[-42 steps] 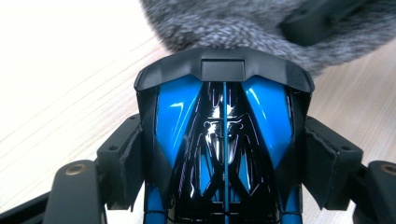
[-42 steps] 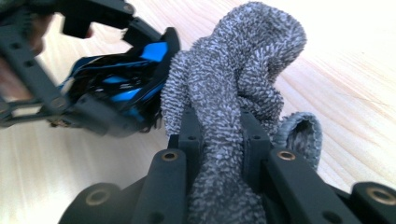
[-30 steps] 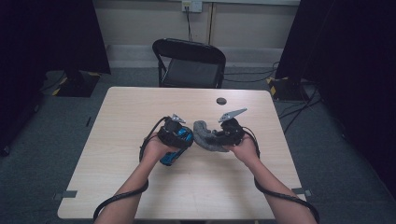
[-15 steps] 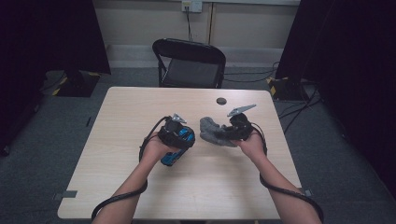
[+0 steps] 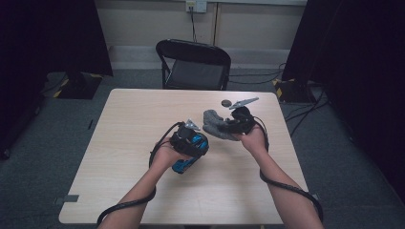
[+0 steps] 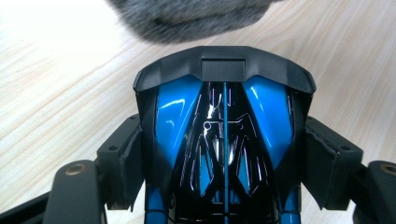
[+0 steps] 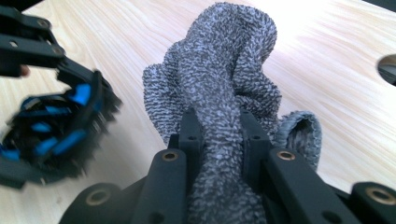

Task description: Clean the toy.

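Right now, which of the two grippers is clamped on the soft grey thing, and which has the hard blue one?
The right gripper pinches the grey knitted sock. The left gripper holds the glossy blue-and-black toy car across its width.

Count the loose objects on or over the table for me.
3: blue-black toy car in left gripper, grey sock in right gripper, small dark disc at the table's far edge.

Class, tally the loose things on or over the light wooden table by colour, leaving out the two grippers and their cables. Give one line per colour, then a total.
Blue and black: 1, the glossy blue and black toy car clamped in the left gripper.
Grey: 1, the grey knitted sock pinched in the right gripper.
Dark: 1, the small dark round disc lying on the table.
Total: 3
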Demonstrator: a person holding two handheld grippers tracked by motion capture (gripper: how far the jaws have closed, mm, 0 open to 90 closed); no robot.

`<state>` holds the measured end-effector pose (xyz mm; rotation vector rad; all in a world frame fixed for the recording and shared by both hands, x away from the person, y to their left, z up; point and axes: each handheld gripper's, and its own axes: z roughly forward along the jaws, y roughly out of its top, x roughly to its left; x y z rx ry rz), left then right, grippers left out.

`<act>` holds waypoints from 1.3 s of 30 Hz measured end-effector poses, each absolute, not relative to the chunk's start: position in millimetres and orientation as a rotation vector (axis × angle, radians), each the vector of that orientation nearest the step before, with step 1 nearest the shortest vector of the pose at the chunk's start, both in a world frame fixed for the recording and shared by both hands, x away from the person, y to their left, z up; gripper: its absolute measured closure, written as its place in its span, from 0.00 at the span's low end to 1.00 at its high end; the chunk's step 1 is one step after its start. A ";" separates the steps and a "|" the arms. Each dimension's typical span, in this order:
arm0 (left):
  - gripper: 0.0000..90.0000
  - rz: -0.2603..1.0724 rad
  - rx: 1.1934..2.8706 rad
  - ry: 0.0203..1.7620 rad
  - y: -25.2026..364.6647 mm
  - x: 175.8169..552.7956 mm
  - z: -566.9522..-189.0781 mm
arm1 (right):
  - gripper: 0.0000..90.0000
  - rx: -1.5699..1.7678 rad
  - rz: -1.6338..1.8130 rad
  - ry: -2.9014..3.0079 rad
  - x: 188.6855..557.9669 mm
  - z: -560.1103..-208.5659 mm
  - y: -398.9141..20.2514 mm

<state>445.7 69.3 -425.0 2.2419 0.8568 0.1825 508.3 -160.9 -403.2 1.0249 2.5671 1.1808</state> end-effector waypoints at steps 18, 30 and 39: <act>0.29 0.250 2.210 1.004 94.8 463.3 -432.5 | 0.84 0.905 1.267 2.697 485.5 -414.3 -143.1; 0.29 0.233 2.206 0.986 95.9 458.3 -428.4 | 0.84 1.005 1.253 2.610 488.2 -414.4 -168.5; 0.29 0.213 2.231 0.925 72.6 453.5 -429.3 | 0.84 1.007 1.302 2.579 494.7 -409.4 -146.9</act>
